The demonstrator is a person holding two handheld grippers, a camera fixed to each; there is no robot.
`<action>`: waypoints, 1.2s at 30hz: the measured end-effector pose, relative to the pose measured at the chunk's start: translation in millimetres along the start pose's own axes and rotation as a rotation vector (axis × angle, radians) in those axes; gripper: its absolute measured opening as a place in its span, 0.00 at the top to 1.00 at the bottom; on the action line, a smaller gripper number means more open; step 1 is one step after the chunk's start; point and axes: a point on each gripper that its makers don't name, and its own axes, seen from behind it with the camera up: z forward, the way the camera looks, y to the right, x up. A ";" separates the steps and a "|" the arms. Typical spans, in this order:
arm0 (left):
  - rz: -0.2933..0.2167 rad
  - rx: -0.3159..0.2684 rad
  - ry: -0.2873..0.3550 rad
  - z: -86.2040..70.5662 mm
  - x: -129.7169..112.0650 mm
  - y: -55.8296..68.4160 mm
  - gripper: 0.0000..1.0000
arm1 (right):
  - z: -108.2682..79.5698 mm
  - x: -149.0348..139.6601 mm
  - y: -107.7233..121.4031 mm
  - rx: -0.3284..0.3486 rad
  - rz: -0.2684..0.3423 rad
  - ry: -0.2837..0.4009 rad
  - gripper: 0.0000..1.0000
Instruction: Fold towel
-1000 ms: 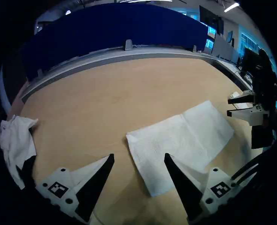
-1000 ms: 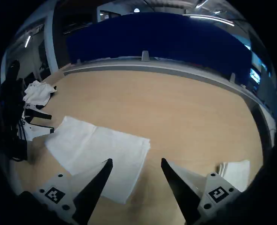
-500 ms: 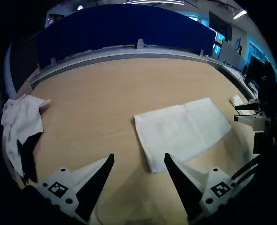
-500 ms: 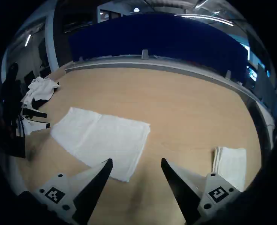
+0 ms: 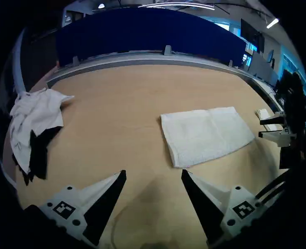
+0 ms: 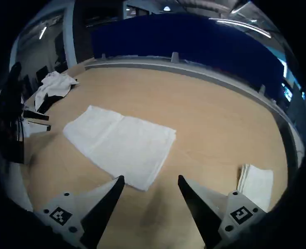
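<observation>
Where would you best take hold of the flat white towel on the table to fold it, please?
Probably the towel by its two near corners: left gripper on one, right gripper on the other, sliding in low from the near edge. It lies flat, so only edges offer a lip.

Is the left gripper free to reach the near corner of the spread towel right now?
Probably yes: the left gripper is open, and only bare table lies between it and the near corner of the towel.
</observation>
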 end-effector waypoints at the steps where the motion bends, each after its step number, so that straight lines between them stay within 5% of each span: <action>1: -0.007 0.007 0.000 -3.9 -2.6 -2.1 0.01 | 0.5 -1.4 -1.2 0.011 -0.017 -0.007 0.00; 15: -0.056 0.091 0.007 -49.9 -35.0 -26.4 0.01 | 6.1 -21.6 -12.1 0.117 -0.212 -0.101 0.00; 23: -0.078 0.104 -0.002 -58.4 -48.5 -32.6 0.01 | 14.8 -27.0 -15.3 0.137 -0.224 -0.121 0.03; 36: -0.075 0.105 -0.006 -63.5 -52.8 -35.4 0.01 | 22.4 -33.2 -13.5 0.154 -0.220 -0.146 0.38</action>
